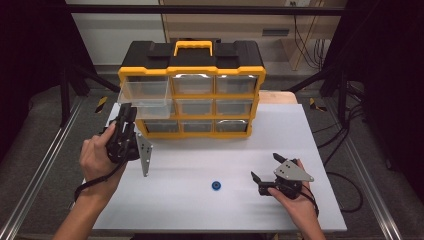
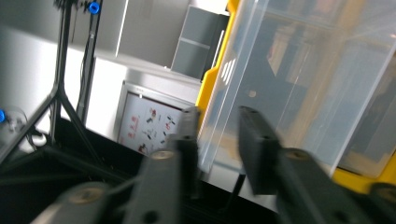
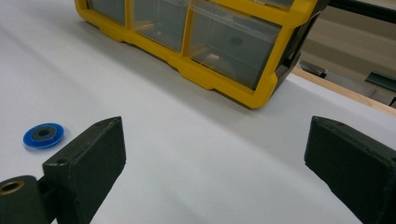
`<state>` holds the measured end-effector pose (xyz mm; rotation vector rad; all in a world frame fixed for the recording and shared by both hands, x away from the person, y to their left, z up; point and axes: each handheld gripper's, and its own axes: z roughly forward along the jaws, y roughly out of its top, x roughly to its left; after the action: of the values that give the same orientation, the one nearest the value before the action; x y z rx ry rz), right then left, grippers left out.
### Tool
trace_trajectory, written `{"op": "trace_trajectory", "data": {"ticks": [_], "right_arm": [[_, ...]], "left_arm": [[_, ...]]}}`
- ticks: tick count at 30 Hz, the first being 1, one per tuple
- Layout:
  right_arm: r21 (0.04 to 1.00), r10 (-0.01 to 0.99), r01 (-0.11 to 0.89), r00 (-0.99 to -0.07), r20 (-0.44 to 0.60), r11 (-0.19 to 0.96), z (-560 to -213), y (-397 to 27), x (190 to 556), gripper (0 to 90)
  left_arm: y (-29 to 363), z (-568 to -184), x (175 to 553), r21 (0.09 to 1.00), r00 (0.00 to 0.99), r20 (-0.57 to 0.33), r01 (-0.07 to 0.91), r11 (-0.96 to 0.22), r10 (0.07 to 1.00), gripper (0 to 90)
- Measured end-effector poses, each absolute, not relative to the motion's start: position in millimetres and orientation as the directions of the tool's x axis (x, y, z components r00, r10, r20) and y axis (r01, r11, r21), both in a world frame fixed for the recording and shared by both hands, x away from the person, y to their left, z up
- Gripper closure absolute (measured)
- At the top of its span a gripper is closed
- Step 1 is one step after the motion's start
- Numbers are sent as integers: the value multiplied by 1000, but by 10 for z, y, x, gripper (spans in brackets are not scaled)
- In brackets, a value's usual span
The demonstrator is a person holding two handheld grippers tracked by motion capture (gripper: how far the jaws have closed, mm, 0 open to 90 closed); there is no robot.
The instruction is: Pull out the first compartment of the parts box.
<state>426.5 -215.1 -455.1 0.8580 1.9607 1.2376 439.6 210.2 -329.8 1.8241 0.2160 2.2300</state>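
The person's arms are bare, with no sleeves. Each hand-held gripper is black, with two thick, blocky jaws with small round screw holes. The left hand-held gripper (image 1: 125, 117) and the right hand-held gripper (image 1: 265, 167) each carry a grey three-cornered plate. A black cable loops by each wrist.

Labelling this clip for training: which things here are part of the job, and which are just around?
In the job: pulled-out clear drawer, yellow organizer, blue disc, left gripper at the drawer, right gripper open.
Just around: cables, tripod.
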Motion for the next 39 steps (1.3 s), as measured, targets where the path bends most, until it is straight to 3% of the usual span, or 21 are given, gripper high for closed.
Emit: {"op": "trace_trajectory", "data": {"ticks": [3, 12, 20, 27, 35, 39], "right_arm": [[920, 797, 180, -574, -188, 347, -4557, -2136, 4265, 55], [908, 808, 215, -558, -188, 359, -4569, -2095, 4284, 48], [911, 837, 264, -529, -137, 317, -4500, -1991, 4299, 78], [831, 826, 408, -555, -103, 378, -4386, -1857, 4329, 70], [805, 825, 447, -557, -91, 390, -4313, -1746, 4354, 84], [782, 809, 464, -581, -86, 416, -4275, -1663, 4415, 89]], "left_arm": [[2187, -3335, 4372, 406, -143, 897, -110, -907, 419, 578], [2366, -3572, 4417, 654, 33, 756, -35, -755, 654, 361], [2419, -3804, 4448, 748, 187, 649, 16, -663, 737, 266], [2487, -3948, 4440, 814, 281, 547, 41, -579, 789, 202], [2561, -4124, 4438, 889, 384, 382, 95, -448, 841, 103], [2562, -4177, 4402, 897, 413, 358, 97, -431, 837, 63]]}}
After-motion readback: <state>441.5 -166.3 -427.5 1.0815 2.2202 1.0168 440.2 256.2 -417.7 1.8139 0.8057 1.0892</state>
